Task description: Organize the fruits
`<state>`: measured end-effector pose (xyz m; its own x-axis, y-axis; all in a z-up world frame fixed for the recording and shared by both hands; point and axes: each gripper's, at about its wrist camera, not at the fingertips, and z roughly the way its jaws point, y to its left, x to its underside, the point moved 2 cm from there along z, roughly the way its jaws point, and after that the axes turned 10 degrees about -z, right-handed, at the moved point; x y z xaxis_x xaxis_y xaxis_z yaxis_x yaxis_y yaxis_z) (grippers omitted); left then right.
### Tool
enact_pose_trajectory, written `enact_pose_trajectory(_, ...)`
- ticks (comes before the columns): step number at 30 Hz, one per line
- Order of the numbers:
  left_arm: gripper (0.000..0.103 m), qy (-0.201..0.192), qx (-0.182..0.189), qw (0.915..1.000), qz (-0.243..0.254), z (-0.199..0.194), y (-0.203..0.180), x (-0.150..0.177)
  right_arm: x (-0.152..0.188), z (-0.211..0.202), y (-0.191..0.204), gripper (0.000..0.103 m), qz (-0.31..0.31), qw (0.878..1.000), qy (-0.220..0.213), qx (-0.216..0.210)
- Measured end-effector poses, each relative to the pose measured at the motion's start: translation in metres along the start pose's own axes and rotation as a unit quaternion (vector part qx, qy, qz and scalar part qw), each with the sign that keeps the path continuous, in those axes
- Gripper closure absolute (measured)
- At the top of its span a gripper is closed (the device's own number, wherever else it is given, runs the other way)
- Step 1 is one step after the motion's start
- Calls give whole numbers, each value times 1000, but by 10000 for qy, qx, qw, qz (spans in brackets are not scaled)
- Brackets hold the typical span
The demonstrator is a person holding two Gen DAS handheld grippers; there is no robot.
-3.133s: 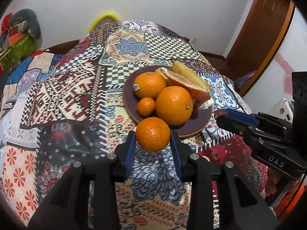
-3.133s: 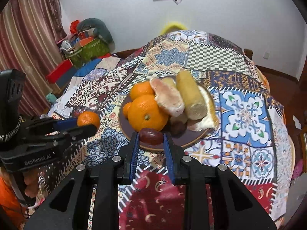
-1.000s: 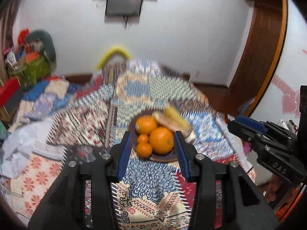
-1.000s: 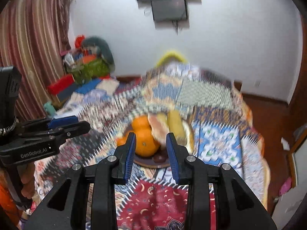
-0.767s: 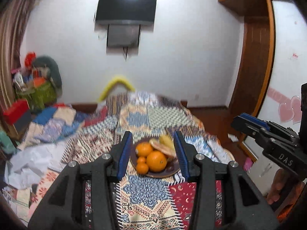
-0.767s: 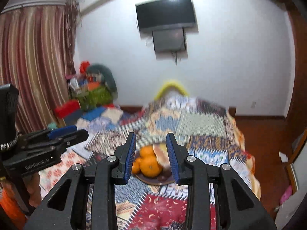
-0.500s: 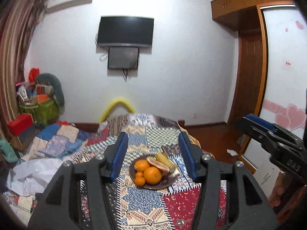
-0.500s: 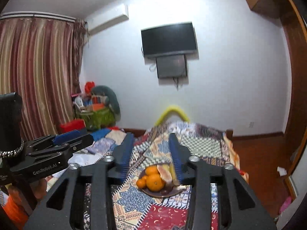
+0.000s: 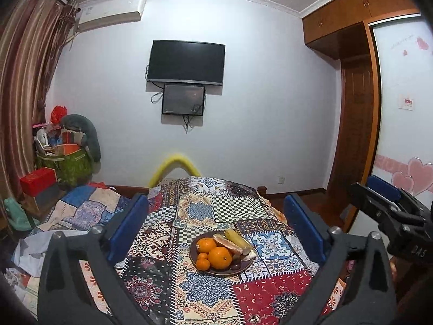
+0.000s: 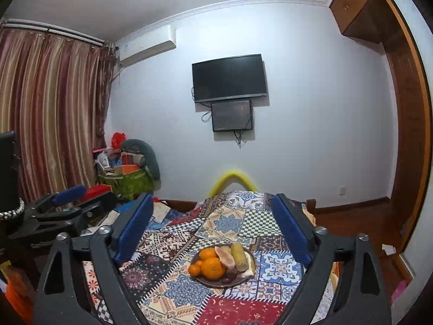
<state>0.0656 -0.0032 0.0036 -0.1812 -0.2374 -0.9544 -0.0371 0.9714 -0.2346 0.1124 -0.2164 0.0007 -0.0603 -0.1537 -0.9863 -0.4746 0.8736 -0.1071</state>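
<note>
Task judged essentially done: all fruit visible is gathered on the plate [image 9: 245, 268]; none is seen loose on the patchwork-covered surface [image 9: 211, 211]. Left hand-held gripper [image 9: 215, 224]: jaws opening, spread wide, nothing between the pads. Right hand-held gripper [image 10: 213, 228]: same, opening, empty. Plate is seen lower centre of both frames, well apart from either gripper, framed between the fingers.

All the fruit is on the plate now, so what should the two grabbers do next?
Probably nothing more than rest. Both the left gripper and right gripper are opening with nothing between them, raised well back from the plate, and no fruit shows loose on the patchwork cloth.
</note>
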Motion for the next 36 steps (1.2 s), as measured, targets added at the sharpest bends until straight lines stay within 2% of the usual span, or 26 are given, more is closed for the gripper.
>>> enact_pose_trajectory(1,0,-16,-10,10000,18,-1,-1,0,1,1,-1,0,31,10000,-6,56)
enact_pose_trajectory(36,0,91,28,9999,74,4,-3,8,1,-14,-2,0,13,9998,38,217)
